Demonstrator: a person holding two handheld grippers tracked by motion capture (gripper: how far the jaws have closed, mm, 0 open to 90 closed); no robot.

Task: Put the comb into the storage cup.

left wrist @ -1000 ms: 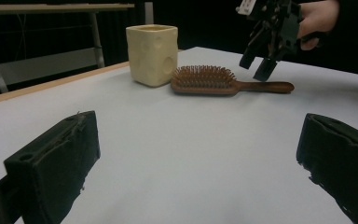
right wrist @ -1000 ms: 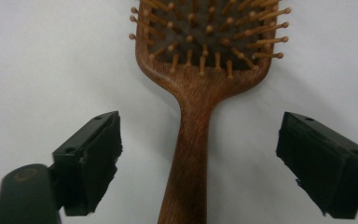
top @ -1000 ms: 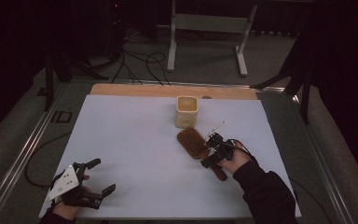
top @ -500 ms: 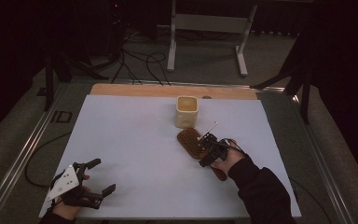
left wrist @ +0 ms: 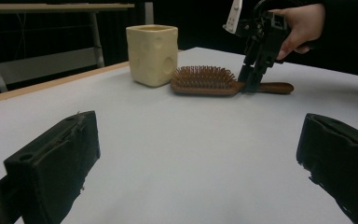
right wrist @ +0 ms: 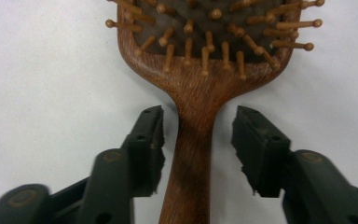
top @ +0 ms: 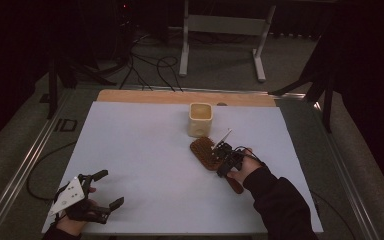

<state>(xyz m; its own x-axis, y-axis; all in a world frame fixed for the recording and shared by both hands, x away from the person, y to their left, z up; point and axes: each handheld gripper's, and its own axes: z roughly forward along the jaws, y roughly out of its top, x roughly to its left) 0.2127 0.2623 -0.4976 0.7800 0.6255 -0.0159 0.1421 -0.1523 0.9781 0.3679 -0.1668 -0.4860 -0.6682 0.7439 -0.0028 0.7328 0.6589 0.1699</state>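
Two jaws of the right gripper [right wrist: 196, 135] straddle the wooden hairbrush [top: 209, 154] handle, parted just wider than it, tilted down from a raised hand [left wrist: 299, 24], beside the cream cup [top: 200, 119], while the left gripper [top: 101, 189] rests wide apart.

We see a table [top: 145, 150] with a pale, white-grey top and a wooden strip along its far edge. A cream cup [top: 200, 119] stands upright near the far middle. Just beside it, nearer us, a brown hairbrush [top: 207, 153] lies flat, bristles up, handle pointing toward the near right.
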